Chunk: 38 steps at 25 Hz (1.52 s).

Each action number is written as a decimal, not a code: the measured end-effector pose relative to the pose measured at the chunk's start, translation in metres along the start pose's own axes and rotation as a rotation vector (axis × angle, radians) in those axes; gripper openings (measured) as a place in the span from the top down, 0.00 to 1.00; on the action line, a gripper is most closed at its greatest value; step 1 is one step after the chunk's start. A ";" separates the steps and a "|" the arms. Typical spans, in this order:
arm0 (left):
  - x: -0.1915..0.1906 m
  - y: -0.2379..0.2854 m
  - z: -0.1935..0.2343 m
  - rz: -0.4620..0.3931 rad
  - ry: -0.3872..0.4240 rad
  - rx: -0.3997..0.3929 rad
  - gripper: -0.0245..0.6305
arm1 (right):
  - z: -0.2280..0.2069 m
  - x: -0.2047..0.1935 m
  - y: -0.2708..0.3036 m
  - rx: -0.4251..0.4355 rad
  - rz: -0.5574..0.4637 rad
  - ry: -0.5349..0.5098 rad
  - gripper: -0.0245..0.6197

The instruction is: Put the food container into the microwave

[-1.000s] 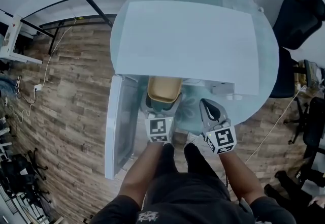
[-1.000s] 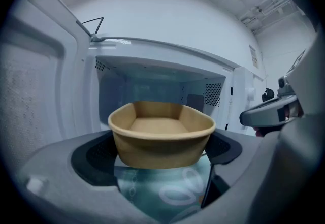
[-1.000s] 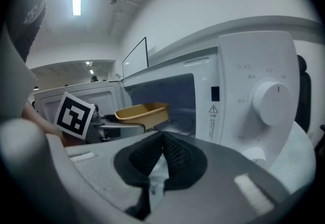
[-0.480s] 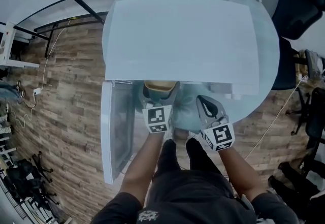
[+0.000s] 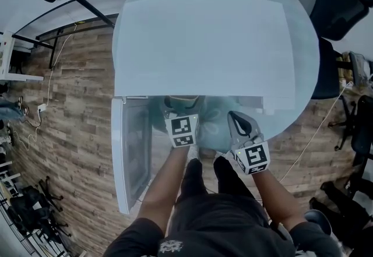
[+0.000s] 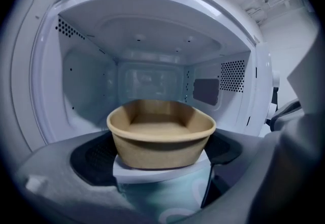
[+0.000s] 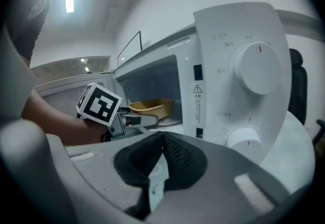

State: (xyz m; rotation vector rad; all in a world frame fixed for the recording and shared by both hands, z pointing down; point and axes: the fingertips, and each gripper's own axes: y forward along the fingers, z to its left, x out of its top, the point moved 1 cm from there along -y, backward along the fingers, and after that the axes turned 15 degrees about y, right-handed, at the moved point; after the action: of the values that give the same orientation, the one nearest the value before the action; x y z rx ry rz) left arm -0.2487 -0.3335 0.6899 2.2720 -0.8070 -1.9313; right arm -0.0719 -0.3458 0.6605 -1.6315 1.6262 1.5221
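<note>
Now entering microwave (image 6: 152,25), food container (image 6: 161,136) clamped in left gripper (image 6: 160,153) jaws; right gripper (image 7: 162,139) closed.

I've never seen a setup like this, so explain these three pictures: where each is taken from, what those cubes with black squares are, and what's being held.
No robot here: a person holds a hand-held gripper in each hand; the marker cubes are part of those. The top-down picture comes from a camera on the person's head: a white microwave sits on a round table, door open. The other two come from cameras riding on each one. The left hand-held gripper clamps an empty tan food container at the microwave's mouth. The right hand-held gripper is shut on nothing, in front of the dials.
</note>
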 end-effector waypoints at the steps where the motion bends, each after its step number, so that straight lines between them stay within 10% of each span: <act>1: -0.001 0.001 0.000 0.008 0.002 -0.003 0.15 | 0.002 0.000 0.001 0.002 0.001 -0.001 0.96; 27: -0.004 -0.088 -0.010 0.033 0.022 0.010 0.15 | 0.042 0.012 -0.018 0.064 -0.047 -0.041 0.96; 38: 0.026 -0.158 0.006 -0.054 0.006 0.108 0.66 | 0.083 0.030 -0.040 0.150 -0.080 -0.082 0.96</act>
State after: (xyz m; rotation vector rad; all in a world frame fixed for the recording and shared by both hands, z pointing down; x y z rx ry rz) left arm -0.1968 -0.2061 0.6074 2.3831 -0.8792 -1.9482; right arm -0.0788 -0.2792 0.5908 -1.5153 1.5722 1.3742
